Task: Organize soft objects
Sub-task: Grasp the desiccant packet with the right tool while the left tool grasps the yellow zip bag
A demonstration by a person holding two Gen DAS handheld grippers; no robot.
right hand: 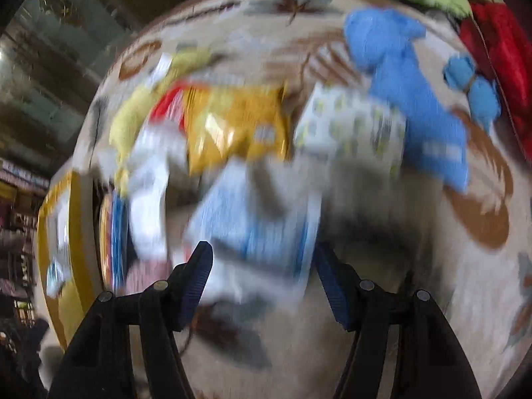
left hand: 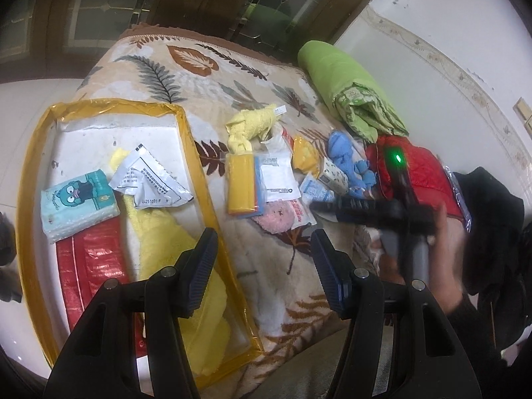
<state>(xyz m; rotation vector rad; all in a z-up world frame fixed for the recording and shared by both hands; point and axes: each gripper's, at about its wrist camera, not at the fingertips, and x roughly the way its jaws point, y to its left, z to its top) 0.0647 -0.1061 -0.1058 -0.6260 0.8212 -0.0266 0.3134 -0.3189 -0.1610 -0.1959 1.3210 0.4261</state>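
A yellow-rimmed clear bin (left hand: 196, 153) lies on the leaf-print blanket (left hand: 186, 63). It holds a yellow towel (left hand: 173, 242), a teal tissue pack (left hand: 78, 204), a red packet (left hand: 91, 262) and a white sachet (left hand: 149, 179). My left gripper (left hand: 262, 252) is open and empty above the bin's right rim. Right of the bin lie a knotted yellow cloth (left hand: 252, 124), a yellow pack (left hand: 241, 186), a pink pouch (left hand: 281, 216) and a blue cloth toy (left hand: 345, 159). My right gripper (right hand: 262, 266) is open over a light blue packet (right hand: 256, 219); its view is blurred. It also shows in the left wrist view (left hand: 365, 209).
A rolled green quilt (left hand: 345, 83) and a red quilted cloth (left hand: 415, 173) lie at the blanket's far right by a white wall. In the right wrist view, a yellow snack bag (right hand: 236, 126), a patterned white pack (right hand: 352, 123) and the blue toy (right hand: 412, 89) lie ahead.
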